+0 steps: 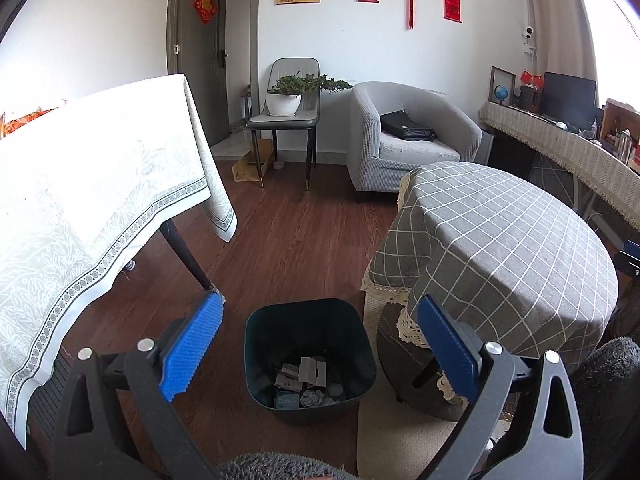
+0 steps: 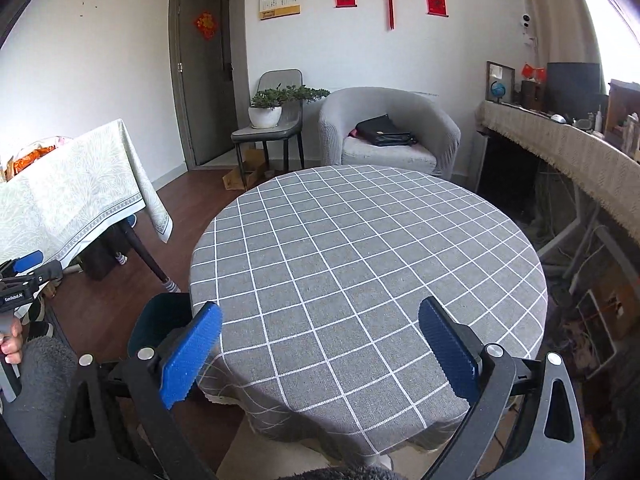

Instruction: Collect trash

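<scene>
A dark green trash bin (image 1: 310, 356) stands on the wood floor beside the round table. Several scraps of paper and wrappers (image 1: 308, 384) lie in its bottom. My left gripper (image 1: 320, 320) is open and empty, held above the bin. My right gripper (image 2: 320, 326) is open and empty over the near edge of the round table with the grey checked cloth (image 2: 360, 248). The bin's rim (image 2: 160, 320) shows at the table's left in the right wrist view. The left gripper (image 2: 24, 272) also shows at the far left of the right wrist view.
A table with a pale patterned cloth (image 1: 88, 200) stands at left, its dark leg (image 1: 188, 256) near the bin. A grey armchair (image 1: 404, 140) with a black bag, a chair with a potted plant (image 1: 288, 100) and a long sideboard (image 1: 568, 152) stand beyond.
</scene>
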### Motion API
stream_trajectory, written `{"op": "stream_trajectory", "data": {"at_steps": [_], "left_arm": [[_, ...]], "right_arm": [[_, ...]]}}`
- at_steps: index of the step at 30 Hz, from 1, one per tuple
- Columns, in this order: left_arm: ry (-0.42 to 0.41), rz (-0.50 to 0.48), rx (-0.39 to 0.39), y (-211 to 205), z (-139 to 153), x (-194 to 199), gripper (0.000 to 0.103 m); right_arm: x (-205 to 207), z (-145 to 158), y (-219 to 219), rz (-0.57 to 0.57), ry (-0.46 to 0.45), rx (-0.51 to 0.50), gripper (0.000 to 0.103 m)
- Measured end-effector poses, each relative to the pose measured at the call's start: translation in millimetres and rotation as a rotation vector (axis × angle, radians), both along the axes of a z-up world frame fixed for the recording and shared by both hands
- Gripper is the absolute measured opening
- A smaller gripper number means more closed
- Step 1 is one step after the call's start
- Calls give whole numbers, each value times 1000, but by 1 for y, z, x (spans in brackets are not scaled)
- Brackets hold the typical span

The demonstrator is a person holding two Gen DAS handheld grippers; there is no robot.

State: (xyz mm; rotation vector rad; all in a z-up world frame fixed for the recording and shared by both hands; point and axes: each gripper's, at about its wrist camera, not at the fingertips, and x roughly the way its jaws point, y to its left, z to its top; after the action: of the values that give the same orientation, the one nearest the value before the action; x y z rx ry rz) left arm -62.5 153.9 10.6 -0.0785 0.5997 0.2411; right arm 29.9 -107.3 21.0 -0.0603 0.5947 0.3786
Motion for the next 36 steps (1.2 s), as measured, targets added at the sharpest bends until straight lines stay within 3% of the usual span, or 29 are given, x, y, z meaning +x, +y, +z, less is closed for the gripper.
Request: {"op": "stream_trajectory", "data": {"at_steps": [13,36], "left_arm": [[13,-22,42,-12,-1,1,100],[27,-14,18,-12,-4,4,100]], "right_arm": [[-5,-1,8,58,-8,-3,99],[-5,-1,10,66,-6,-1,99]]}}
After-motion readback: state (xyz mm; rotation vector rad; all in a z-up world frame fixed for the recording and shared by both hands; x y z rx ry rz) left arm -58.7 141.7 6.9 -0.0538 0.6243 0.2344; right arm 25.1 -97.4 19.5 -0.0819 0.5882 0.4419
